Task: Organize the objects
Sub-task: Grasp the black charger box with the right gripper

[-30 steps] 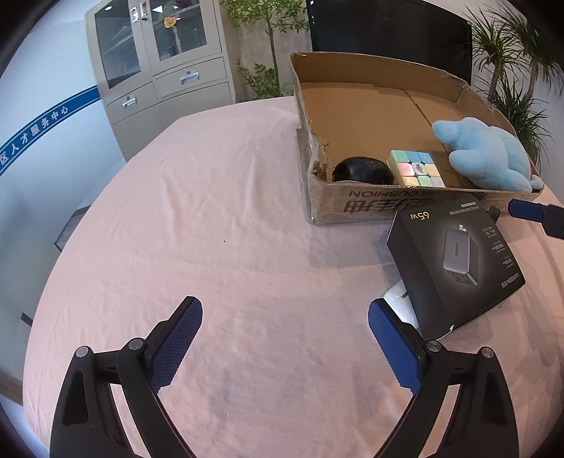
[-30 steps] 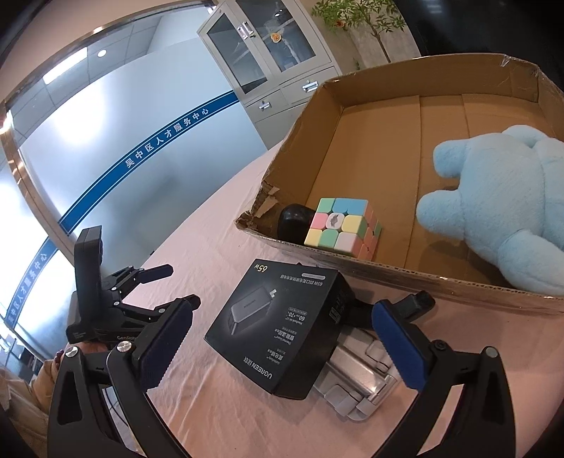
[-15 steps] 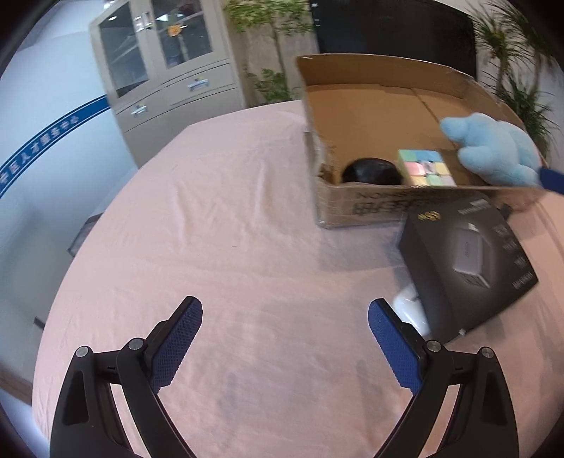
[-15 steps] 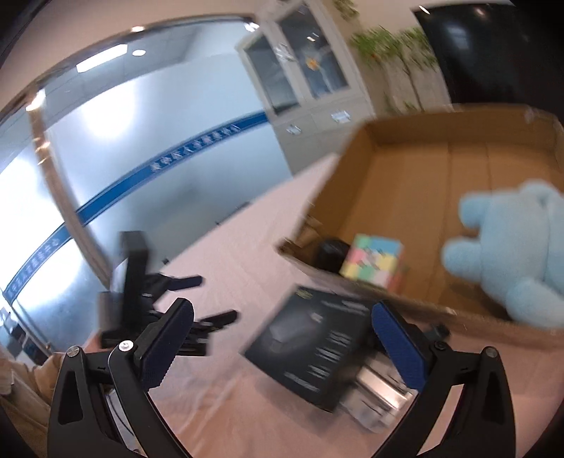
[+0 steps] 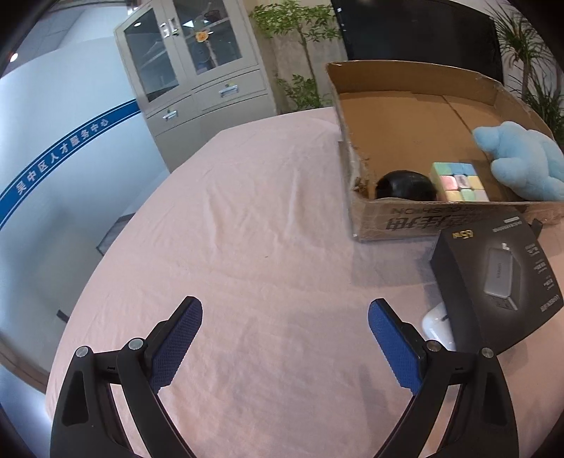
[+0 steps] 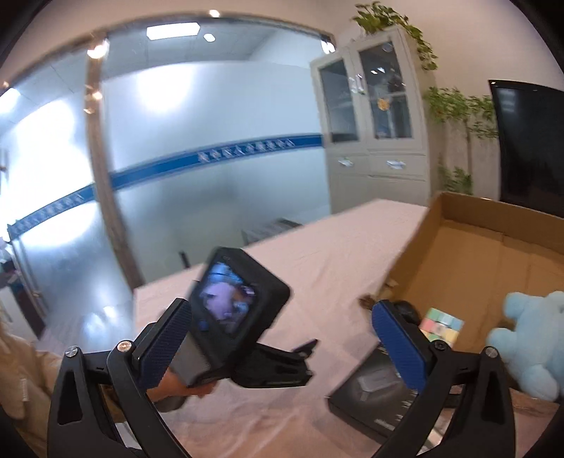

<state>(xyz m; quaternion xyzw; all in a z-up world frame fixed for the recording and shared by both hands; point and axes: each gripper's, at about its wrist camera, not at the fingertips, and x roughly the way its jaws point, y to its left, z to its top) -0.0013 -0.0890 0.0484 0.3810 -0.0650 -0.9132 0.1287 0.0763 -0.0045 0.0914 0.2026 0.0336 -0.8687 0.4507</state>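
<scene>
Cardboard box point(image 5: 394, 225) sits on the pink tablecloth point(image 5: 246, 218) at the right side of the left wrist view, open at the top. Inside it we see a black rounded object point(image 5: 405, 185) in the near corner, a pastel puzzle cube point(image 5: 458, 181) touching it, and a blue plush toy point(image 5: 521, 162) just beside the cube. Just outside the box's near wall lies a black charger box point(image 5: 500, 282) (printed 65W), tilted, resting on top of a white object point(image 5: 437, 326) that we can only partly see.

We see the left gripper point(image 5: 284, 341) spread wide over bare cloth, nothing between its blue pads point(image 5: 176, 338), well apart from the charger box.

In the right wrist view the right gripper point(image 6: 282, 345) is also spread wide and holds nothing. It looks across the table; the frame is blurred. Between its fingers we see the other handheld unit, with its camera screen point(image 6: 229, 303), gripped by the person's hand point(image 6: 176, 385). The charger box point(image 6: 373, 394) lies low beside the right pad, the puzzle cube point(image 6: 442, 324) and plush toy point(image 6: 528, 338) are in the box point(image 6: 469, 267) beyond.

A grey cabinet point(image 5: 190, 81), potted plants point(image 5: 299, 38) and a dark screen point(image 5: 416, 31) stand behind the table.
</scene>
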